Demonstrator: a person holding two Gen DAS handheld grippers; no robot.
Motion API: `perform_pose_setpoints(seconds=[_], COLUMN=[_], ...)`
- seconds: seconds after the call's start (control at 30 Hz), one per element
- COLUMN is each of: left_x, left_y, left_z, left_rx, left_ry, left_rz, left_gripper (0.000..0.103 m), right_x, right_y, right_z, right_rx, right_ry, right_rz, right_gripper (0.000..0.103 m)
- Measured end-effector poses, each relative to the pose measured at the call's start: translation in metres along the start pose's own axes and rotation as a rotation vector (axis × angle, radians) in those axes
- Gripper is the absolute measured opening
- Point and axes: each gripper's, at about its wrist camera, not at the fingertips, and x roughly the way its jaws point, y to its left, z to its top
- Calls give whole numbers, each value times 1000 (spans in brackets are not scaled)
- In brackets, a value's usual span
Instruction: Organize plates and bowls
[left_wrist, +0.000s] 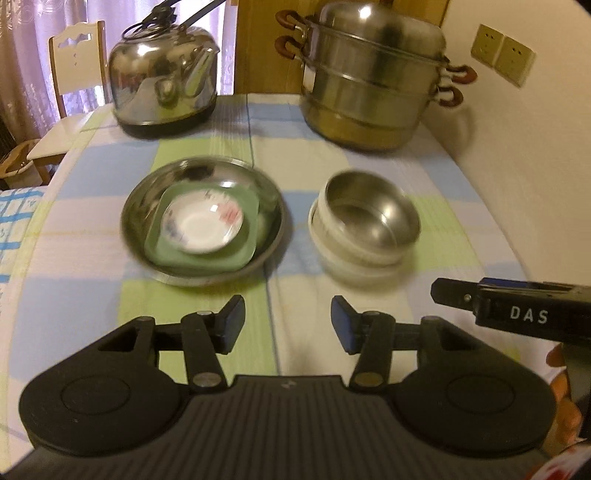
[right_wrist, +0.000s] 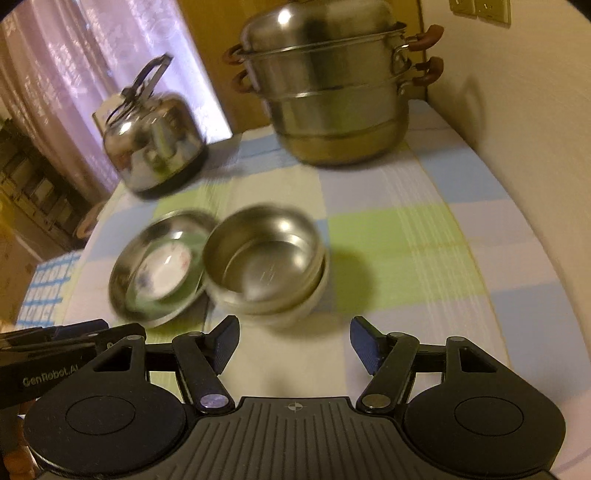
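On the table (left_wrist: 332, 155), three nested plates (left_wrist: 202, 225), two stacked bowls (left_wrist: 365, 225).

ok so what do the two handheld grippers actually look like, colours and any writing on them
Both are matte black plastic. The left gripper and right gripper each have two linkage arms with silver pivot pins, blue ribbed finger pads, a ridged grey centre plate and round side housings. The right one's side reads "DAS"; the left one's reads "GenRobot.AI". No cables show.

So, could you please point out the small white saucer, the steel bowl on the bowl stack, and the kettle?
small white saucer (left_wrist: 201, 226), left wrist view, on its white centre.
steel bowl (right_wrist: 263, 254), right wrist view, on its inner floor.
kettle (left_wrist: 162, 79), left wrist view, on its shiny body.
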Motion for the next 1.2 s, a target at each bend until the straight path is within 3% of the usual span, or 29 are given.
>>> perform_pose_setpoints(seconds=[0.6, 1.2], left_x=[-76, -89], left_y=[35, 44], left_z=[-88, -98], left_rx=[6, 18], left_ry=[48, 36], left_rz=[-36, -52], left_gripper=[51, 51], right_x=[-50, -58], right_y=[65, 78], right_z=[-97, -110], right_rx=[-28, -26], right_ry=[85, 73], right_rz=[20, 10], right_gripper=[66, 66])
